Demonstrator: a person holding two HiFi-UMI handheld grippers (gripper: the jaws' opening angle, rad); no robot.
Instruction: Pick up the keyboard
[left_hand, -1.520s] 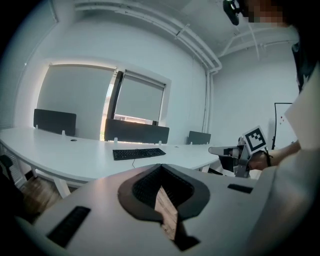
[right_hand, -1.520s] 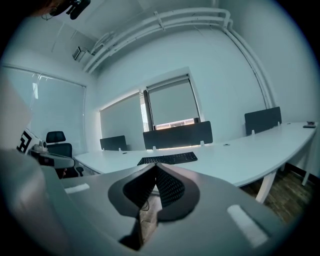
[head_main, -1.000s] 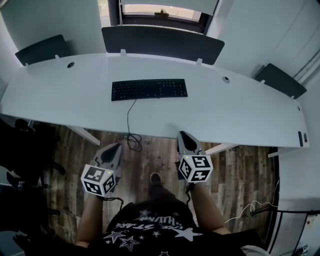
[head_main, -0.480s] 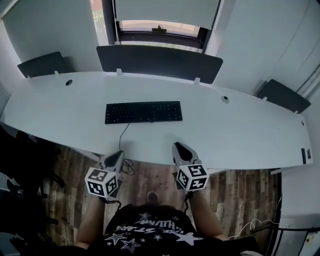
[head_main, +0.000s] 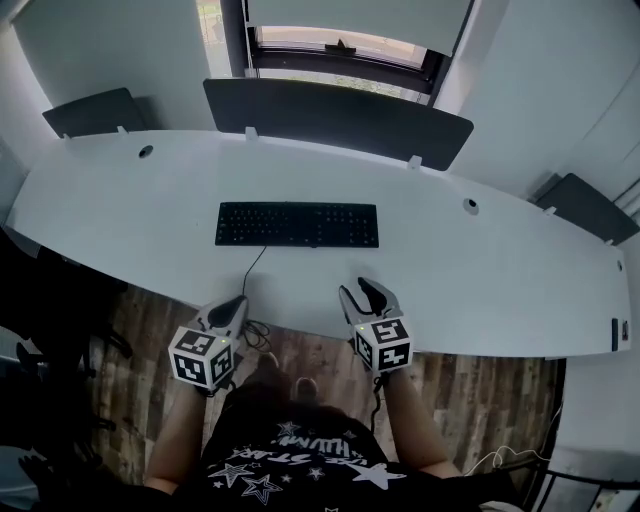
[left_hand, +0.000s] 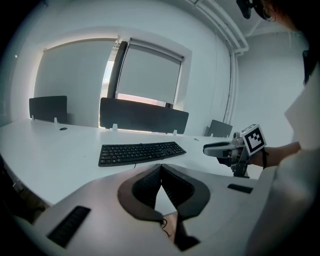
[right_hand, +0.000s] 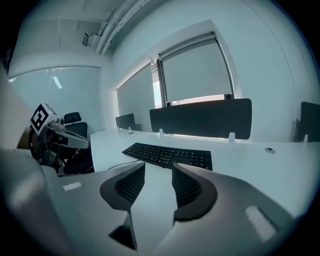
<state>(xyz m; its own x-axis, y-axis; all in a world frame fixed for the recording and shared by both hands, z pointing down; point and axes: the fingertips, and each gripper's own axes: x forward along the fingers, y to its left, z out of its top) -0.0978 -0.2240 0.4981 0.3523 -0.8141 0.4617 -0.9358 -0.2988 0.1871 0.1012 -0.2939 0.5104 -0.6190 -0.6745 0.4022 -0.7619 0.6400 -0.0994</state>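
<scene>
1. Advancing since before, left gripper (head_main: 238, 301) and right gripper (head_main: 358, 291) reached the white desk's (head_main: 120, 205) edge; the flat black keyboard (head_main: 297, 224) lay at twelve o'clock.
2. Left gripper view: ribbed pads clenched, empty.
3. Right gripper view: ribbed pads parting, nothing between.

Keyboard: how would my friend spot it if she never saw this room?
Look at the long white desk under the window. Near its middle, in front of the dark divider panel, lies the keyboard. It's the only black bar of keys there, trailing a thin cable.
</scene>
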